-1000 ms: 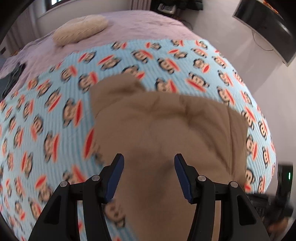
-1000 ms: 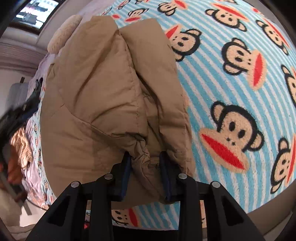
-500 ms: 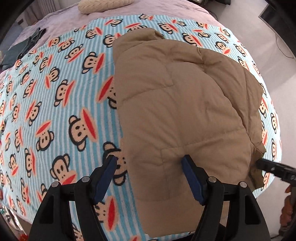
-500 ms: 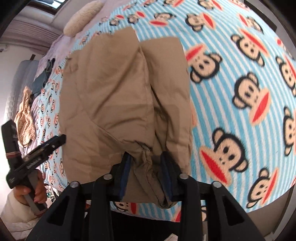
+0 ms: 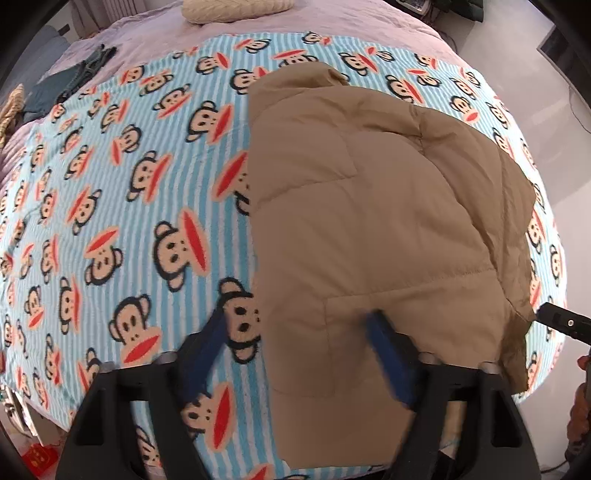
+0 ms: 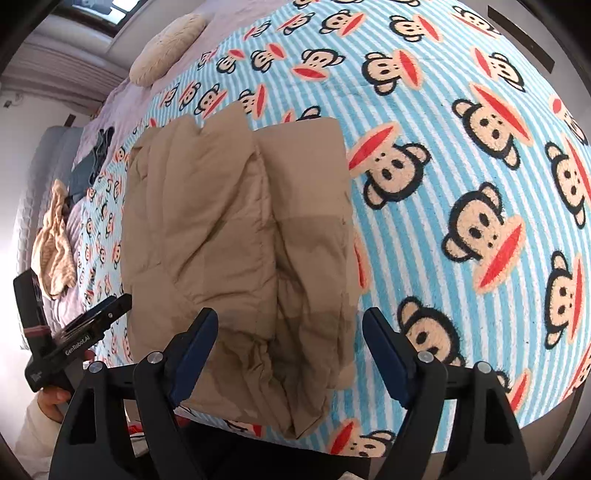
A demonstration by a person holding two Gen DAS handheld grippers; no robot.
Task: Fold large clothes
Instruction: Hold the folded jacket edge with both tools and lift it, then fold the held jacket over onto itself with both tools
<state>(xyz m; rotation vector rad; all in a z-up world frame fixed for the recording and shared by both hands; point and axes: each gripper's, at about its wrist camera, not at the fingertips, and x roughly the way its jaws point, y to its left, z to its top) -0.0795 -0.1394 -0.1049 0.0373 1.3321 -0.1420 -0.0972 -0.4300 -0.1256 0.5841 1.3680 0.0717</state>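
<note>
Monkey blanket [image 6: 461, 155] — tan jacket [image 6: 236, 236] lies between right gripper's [image 6: 290, 332] spread jaws.

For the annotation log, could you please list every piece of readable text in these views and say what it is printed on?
"GenRobot.AI": white lettering on the black left gripper, seen from the right wrist camera.
A small white mark on its lower body: too small to read.
Tan jacket, monkey blanket: no text.

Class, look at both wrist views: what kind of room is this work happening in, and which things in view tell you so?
Most likely a bedroom at home. A wide bed carries a monkey-print blanket with a cream pillow at its far end, and spare clothes lie in a heap beside the tan padded jacket being folded.
</note>
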